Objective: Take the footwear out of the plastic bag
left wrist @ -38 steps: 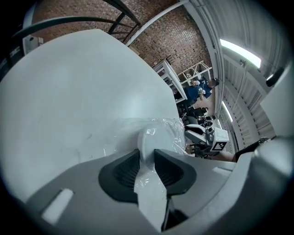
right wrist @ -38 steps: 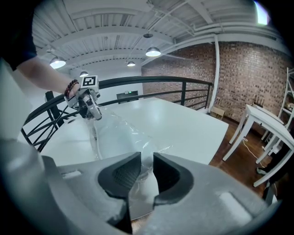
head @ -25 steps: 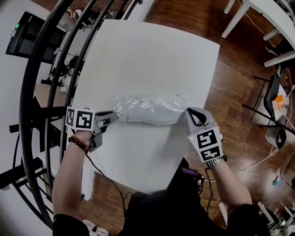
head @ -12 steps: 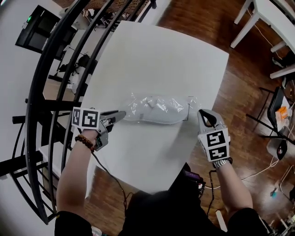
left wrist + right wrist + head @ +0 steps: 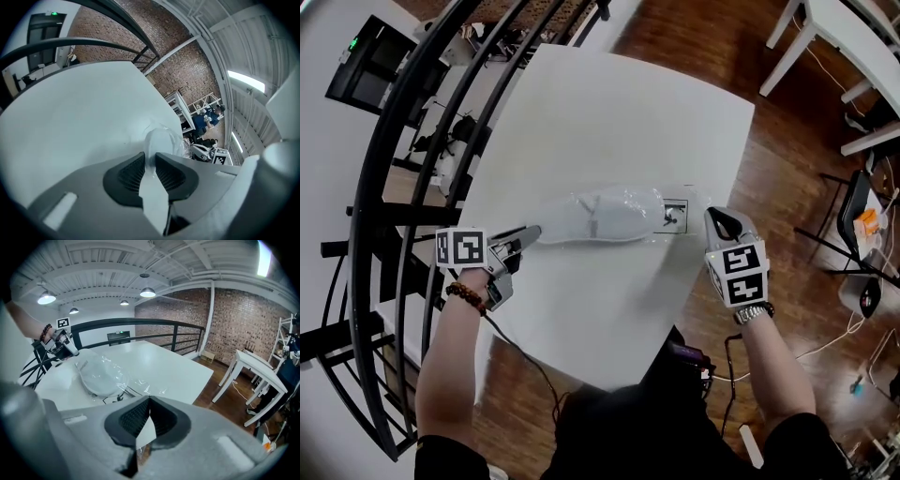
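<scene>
A white shoe point(image 5: 586, 220) lies across the middle of the white table point(image 5: 619, 103), its right part inside a clear plastic bag point(image 5: 652, 208) with a black printed label. My left gripper point(image 5: 530, 232) is shut on the shoe's bare left end; in the left gripper view the shoe point(image 5: 159, 138) runs straight in between the pads of the left gripper point(image 5: 150, 157). My right gripper point(image 5: 713, 217) is shut on the bag's right end. In the right gripper view the film point(image 5: 140, 383) leads from the shoe point(image 5: 98, 376) into the closed right gripper point(image 5: 149, 401).
A black curved railing point(image 5: 394, 187) runs along the table's left side. The table's near edge is just behind both hands. White tables point(image 5: 825, 37) and a chair point(image 5: 862, 216) stand on the wood floor to the right, with cables below.
The shoe has slid to the left, and its left part now lies bare outside the bag. The bag has bunched toward the right gripper. Both hands have drawn apart.
</scene>
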A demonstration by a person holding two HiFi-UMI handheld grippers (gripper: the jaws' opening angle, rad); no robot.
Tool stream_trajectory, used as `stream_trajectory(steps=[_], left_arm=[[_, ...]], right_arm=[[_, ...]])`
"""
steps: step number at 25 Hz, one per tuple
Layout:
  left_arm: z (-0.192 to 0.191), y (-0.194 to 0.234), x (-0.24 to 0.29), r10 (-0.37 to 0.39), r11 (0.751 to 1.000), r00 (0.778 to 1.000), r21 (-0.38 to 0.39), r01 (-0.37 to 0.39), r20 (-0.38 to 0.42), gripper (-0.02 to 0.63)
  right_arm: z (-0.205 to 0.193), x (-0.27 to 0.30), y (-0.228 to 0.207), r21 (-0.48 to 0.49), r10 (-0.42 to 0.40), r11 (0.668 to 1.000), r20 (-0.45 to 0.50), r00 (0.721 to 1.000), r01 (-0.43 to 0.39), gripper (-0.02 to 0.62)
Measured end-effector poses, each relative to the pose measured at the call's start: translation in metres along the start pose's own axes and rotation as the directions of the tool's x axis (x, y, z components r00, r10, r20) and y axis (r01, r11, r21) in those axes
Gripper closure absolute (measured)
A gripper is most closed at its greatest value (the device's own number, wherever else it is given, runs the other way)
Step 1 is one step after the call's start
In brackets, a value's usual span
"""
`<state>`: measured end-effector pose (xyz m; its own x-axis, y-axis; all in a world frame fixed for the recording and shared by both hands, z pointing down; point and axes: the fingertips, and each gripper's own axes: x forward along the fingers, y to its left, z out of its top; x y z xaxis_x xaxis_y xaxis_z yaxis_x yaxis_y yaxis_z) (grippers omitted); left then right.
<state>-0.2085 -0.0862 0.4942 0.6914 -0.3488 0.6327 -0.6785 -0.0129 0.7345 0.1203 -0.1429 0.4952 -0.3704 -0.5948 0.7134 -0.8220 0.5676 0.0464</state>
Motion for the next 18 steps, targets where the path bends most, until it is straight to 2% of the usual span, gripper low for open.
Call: stream_trajectory(steps=[18], left_arm=[[0.0,0.026,-0.036,0.038,0.995,0.988,-0.1,-0.024,0.149,0.517]], right_arm=[[-0.006,-0.001,-0.035,0.083,-0.1,0.992,-0.004,0.995,0.1,0.601]])
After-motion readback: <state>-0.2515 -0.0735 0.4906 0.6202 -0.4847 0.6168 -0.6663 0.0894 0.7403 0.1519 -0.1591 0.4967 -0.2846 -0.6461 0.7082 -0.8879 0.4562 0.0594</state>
